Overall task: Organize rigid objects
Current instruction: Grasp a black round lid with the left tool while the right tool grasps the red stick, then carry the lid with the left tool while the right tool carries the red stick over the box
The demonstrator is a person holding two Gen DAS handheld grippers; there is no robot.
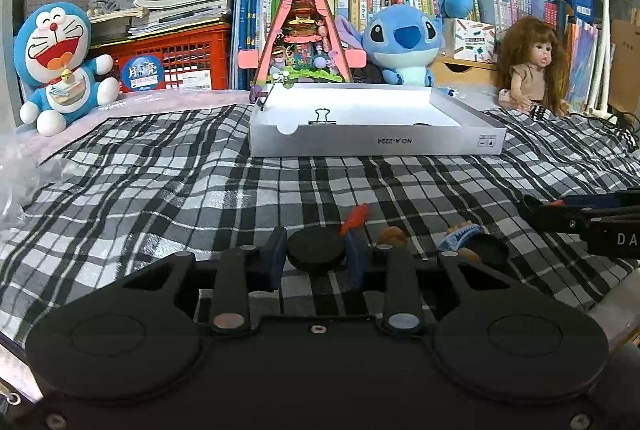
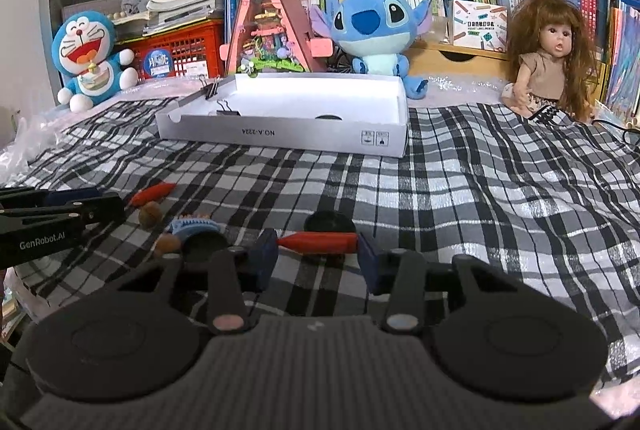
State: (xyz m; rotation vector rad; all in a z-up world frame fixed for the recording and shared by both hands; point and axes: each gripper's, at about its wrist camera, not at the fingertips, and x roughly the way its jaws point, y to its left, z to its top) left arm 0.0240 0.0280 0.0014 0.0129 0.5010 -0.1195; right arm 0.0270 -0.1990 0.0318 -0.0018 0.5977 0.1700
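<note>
On the black-and-white checked cloth [image 1: 160, 190], the left gripper [image 1: 316, 254] has its fingers closed against the sides of a flat black round disc [image 1: 316, 250], seemingly to carry it to the shallow white cardboard box [image 1: 376, 144] beyond, where a black binder clip [image 1: 321, 117] already lies. Further right, the right gripper [image 2: 318, 254] brackets a red crayon-like stick [image 2: 318, 242] lengthwise, fingers wide apart (whether they touch its ends I cannot tell). Plush toys, a doll and stacked books crowd the back of the room.
</note>
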